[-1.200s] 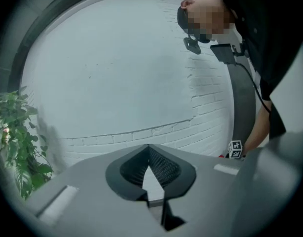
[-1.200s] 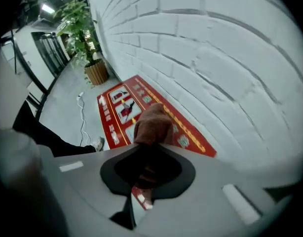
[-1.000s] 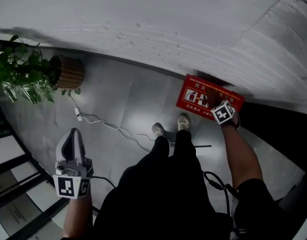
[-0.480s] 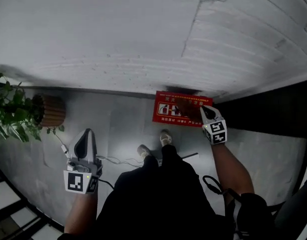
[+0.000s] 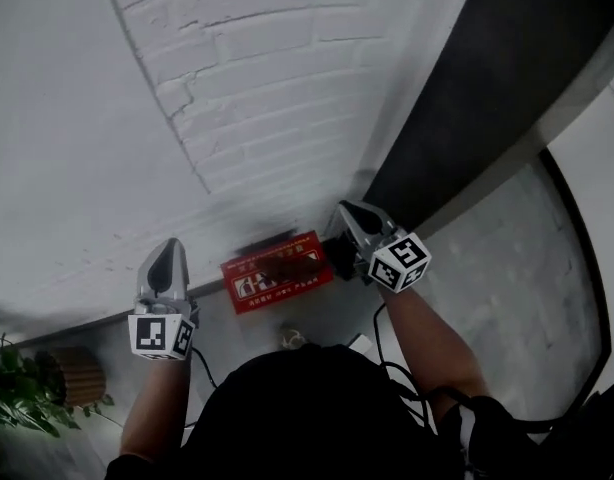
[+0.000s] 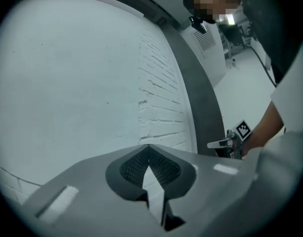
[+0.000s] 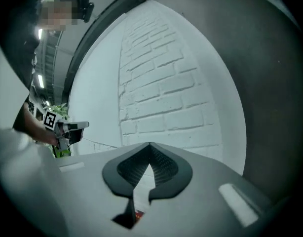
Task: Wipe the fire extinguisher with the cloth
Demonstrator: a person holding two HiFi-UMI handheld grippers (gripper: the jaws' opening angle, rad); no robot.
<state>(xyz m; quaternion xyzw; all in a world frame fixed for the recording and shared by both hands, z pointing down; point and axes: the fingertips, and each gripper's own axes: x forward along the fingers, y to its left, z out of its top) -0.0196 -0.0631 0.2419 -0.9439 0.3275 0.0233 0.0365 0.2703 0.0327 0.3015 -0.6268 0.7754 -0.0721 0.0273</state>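
Observation:
A red fire-extinguisher box [image 5: 277, 273] lies on the floor at the foot of the white brick wall. A dark brownish patch, likely the cloth [image 5: 287, 265], rests on its top. No extinguisher cylinder shows clearly. My left gripper [image 5: 170, 248] is held up to the left of the box, pointing at the wall, its jaw tips together and empty [image 6: 148, 148]. My right gripper [image 5: 345, 208] is raised above the box's right end, shut with nothing between its jaws [image 7: 150, 145]. Each gripper view catches the other gripper: the right gripper [image 6: 230, 142], the left gripper [image 7: 67, 130].
The white brick wall [image 5: 267, 98] fills the upper left, with a dark panel [image 5: 487, 78] to its right. A leafy plant [image 5: 17, 398] and a ribbed brown pot [image 5: 72, 378] stand at the lower left. Cables trail from the grippers by my body.
Both grippers have risen and now point at the wall. The right gripper came up off the red box. The head view swung upward, so the box now sits low in the picture.

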